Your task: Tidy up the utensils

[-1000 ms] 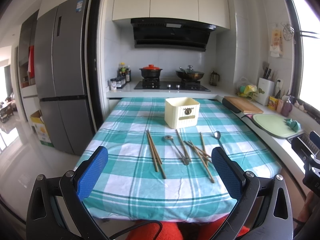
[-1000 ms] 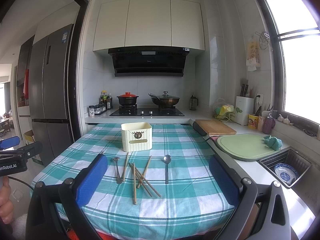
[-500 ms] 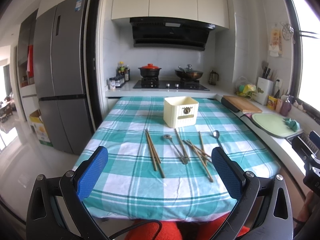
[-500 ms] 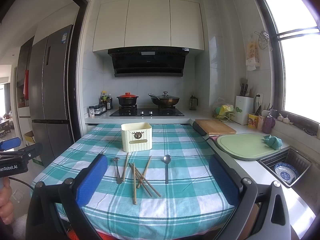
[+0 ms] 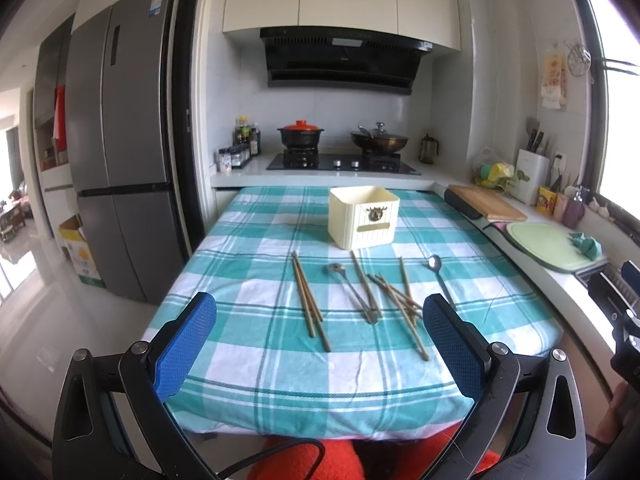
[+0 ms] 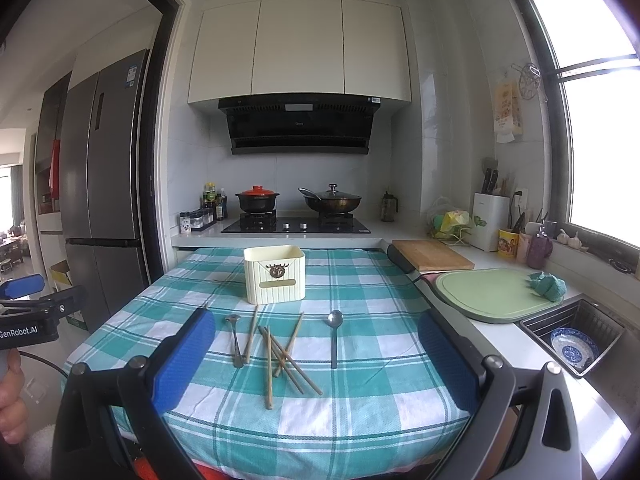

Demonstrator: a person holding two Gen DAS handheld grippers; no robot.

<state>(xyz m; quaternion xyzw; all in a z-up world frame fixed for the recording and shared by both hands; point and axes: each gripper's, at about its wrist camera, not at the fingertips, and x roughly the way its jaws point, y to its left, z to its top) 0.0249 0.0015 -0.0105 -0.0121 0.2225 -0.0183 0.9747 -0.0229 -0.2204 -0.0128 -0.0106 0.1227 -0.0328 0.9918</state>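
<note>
A cream utensil box (image 5: 363,217) (image 6: 275,275) stands upright on the teal checked tablecloth (image 5: 256,344) (image 6: 360,400). In front of it lie several wooden chopsticks (image 5: 307,300) (image 6: 280,354), some crossed, and two metal spoons: one (image 5: 352,290) (image 6: 235,338) among the chopsticks, one (image 5: 439,276) (image 6: 334,334) apart to the right. My left gripper (image 5: 320,344) is open, held near the table's front edge, nothing between its blue pads (image 5: 184,344). My right gripper (image 6: 316,360) is open too, equally back from the utensils and holding nothing.
Behind the table a stove carries a red-lidded pot (image 6: 257,199) and a wok (image 6: 331,200). A counter on the right holds a wooden board (image 6: 430,255), a green board (image 6: 492,294) and a sink (image 6: 572,340). A grey fridge (image 5: 120,184) stands left.
The left wrist view has risen a little, so the table sits slightly lower in frame. Both grippers stay open and the utensils have not moved.
</note>
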